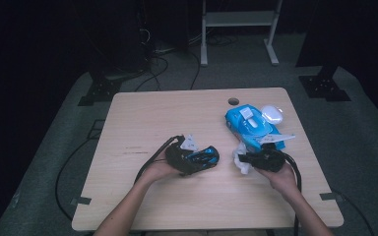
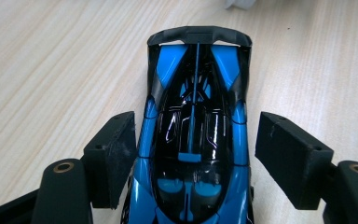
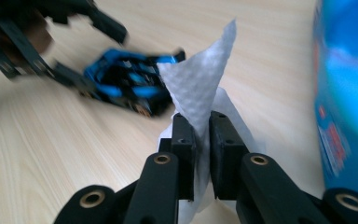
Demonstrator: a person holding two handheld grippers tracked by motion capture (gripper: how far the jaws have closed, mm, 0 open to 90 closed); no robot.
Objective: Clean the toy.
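The left gripper (image 2: 193,154) straddles the blue toy car (image 2: 196,140) mid-table, jaws released; the right gripper (image 3: 203,140) clenches a white wipe (image 3: 198,93) near the table's (image 1: 142,113) right edge.

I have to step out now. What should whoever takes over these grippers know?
Left gripper: jaws astride the blue and black toy car, pads off its sides, so it lies free on the table.
Right gripper: shut on a white wipe, held near the car's side.
Blue wipe pack lies at the table's right, a white case behind it.
Done: one wipe is out and in hand.
Left, probably: steady the car again and wipe it.
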